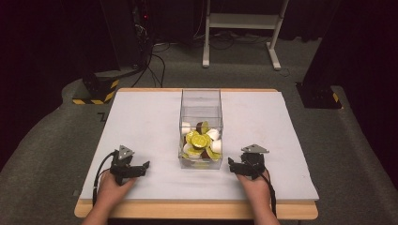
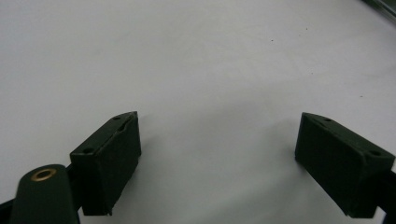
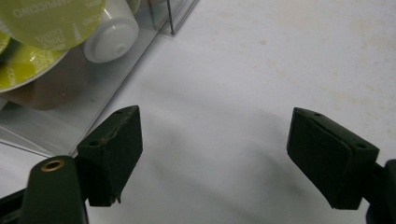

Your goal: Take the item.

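In the middle of your worktop (image 1: 141,126) stands a tall clear plastic box (image 1: 201,105), open at the top and about half full of coffee capsules (image 1: 199,140): round ones with lime-green foil lids, some showing white cups, a few brown. One lid reads "cappuccino" in the right gripper view. Your right gripper (image 3: 212,158) rests on the worktop just beside the box, jaws apart and empty. Your left gripper (image 2: 217,161) sits well apart from the box, jaws wide, gripping nothing.
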`<state>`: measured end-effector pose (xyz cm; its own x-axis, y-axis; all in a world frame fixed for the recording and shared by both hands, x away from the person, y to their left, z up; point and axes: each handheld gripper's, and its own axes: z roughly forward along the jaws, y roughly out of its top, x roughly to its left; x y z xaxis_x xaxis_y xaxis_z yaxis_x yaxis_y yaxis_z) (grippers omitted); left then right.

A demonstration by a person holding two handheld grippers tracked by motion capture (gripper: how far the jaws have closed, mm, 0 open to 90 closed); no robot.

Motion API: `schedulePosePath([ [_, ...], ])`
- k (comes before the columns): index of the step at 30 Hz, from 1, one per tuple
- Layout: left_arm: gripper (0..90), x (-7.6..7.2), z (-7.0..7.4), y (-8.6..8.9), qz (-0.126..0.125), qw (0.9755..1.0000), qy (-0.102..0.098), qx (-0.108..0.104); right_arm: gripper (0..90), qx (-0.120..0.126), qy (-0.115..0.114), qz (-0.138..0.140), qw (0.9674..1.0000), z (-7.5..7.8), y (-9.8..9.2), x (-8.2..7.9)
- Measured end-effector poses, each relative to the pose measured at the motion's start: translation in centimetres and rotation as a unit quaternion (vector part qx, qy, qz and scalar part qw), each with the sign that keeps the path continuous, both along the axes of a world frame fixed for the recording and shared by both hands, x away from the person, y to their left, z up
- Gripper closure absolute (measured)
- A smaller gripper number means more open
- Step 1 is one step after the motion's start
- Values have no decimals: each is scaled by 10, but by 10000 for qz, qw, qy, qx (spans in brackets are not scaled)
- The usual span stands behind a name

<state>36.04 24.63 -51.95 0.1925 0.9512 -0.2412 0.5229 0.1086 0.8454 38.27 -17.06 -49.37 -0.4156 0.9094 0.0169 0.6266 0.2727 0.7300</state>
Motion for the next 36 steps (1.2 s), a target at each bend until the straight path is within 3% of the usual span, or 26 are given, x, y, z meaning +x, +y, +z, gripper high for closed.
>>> schedulePosePath([
  [14, 145, 0, 0, 0, 1, 10000, 1, -4, 229, 202, -247, 88, 9995, 11, -2, -6],
  [19, 145, 0, 0, 0, 10, 10000, -4, -17, 235, 296, -456, 118, 9985, 18, -2, -8],
  [29, 145, 0, 0, 0, 14, 10000, -4, -24, 251, 274, -625, 157, 9975, 26, -6, -10],
  [36, 145, 0, 0, 0, 24, 10000, -11, -40, 249, 446, -823, 121, 9955, 41, -9, -14],
])
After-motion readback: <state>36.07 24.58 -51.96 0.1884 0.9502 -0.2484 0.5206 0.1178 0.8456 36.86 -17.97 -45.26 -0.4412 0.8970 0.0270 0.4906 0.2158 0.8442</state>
